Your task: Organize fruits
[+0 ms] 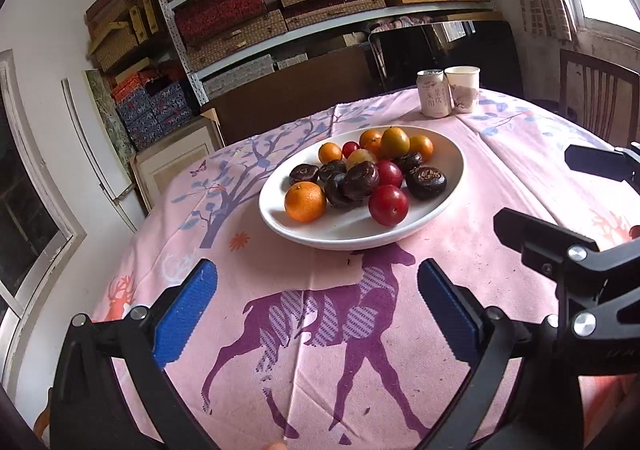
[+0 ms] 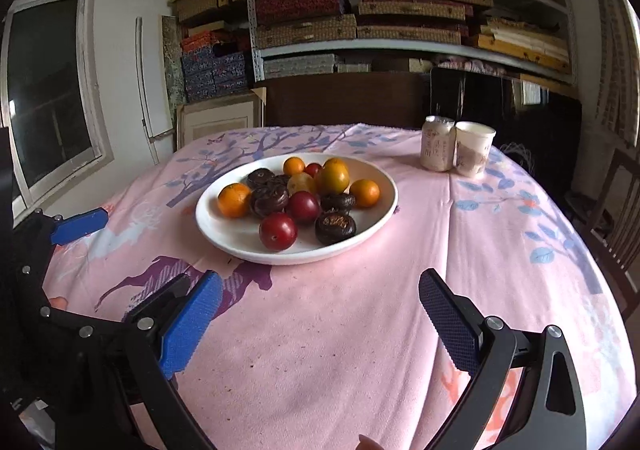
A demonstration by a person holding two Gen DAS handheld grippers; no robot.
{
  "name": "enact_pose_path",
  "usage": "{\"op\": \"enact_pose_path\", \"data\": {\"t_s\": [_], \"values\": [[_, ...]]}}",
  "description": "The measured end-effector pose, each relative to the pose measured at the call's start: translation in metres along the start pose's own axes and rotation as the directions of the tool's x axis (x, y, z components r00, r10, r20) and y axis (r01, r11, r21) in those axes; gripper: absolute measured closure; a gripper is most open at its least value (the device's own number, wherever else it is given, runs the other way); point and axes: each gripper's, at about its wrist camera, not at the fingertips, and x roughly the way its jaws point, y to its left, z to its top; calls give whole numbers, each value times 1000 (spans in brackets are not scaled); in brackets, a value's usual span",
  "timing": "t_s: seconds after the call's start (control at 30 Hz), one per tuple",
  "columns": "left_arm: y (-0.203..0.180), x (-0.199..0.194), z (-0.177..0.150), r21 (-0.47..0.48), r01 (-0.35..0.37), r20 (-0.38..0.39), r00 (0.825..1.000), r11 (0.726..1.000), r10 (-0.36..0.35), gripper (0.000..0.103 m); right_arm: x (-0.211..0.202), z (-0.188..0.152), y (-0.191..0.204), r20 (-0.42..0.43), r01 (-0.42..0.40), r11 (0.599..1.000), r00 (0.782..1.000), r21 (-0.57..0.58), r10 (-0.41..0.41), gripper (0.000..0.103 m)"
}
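Here a smooth, white, shallow oval bowl sits on the bench, which is draped in a soft pink cloth printed with purple deer and blue-leaved trees. The fruits are heaped inside: glossy round red plums, dimpled orange tangerines, a yellow-green fruit at the back, and dark brown, wrinkled, flattened pieces with rough crowns. Behind the bowl stand a pale drink can and a paper cup, touching each other.

The left gripper hangs over the deer print, the bowl ahead of it and well apart from its ribbed blue fingers. These are spread wide and hold nothing. The right gripper is just beside the left one, over bare pink cloth; the bowl lies ahead and to its left, apart from its textured fingers. They too are spread wide, empty, touching nothing.
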Motion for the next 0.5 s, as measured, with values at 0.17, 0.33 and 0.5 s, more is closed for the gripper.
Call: {"op": "enact_pose_path", "data": {"t_s": [0.17, 0.33, 0.5], "values": [[26, 13, -3, -115, 27, -78, 996, 993, -36, 5, 8, 0, -4, -34, -10, 1000, 999, 13, 10, 4], [41, 17, -7, -204, 81, -90, 991, 976, -101, 5, 19, -6, -5, -106, -49, 998, 993, 50, 54, 4], [39, 16, -7, -202, 89, -87, 990, 975, -108, 5, 28, -10, -1, -167, -37, 997, 985, 73, 49, 4]]}}
